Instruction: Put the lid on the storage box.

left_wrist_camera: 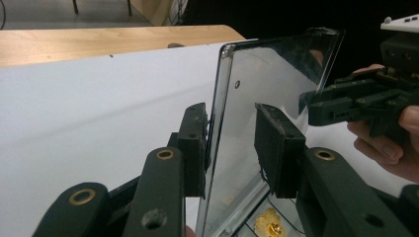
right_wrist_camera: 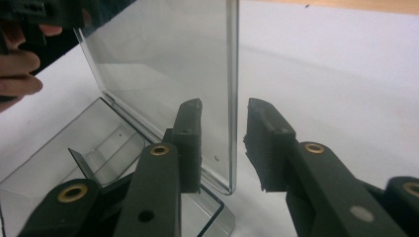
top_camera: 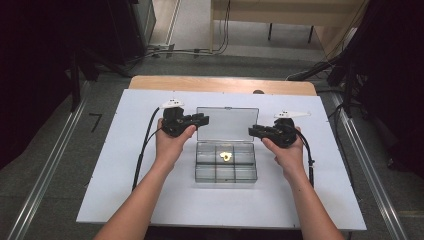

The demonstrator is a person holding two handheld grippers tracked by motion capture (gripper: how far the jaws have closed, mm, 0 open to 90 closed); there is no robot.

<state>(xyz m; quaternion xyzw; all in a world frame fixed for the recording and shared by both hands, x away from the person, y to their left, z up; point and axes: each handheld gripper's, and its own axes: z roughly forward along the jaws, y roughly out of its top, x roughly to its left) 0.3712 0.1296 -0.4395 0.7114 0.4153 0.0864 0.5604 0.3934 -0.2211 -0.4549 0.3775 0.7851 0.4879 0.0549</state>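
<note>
I have both grippers, left (top_camera: 202,119) and right (top_camera: 253,131), spread apart astride the raised lid (top_camera: 227,123) of the clear compartment box (top_camera: 225,167), steadying it upright so the gold piece (top_camera: 226,156) below the lid stays reachable.

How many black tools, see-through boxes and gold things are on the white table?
Black tools: 2, the left tool and the right tool
See-through boxes: 1, the clear box with its lid standing open
Gold things: 1, the gold piece inside the box
Total: 4
</note>
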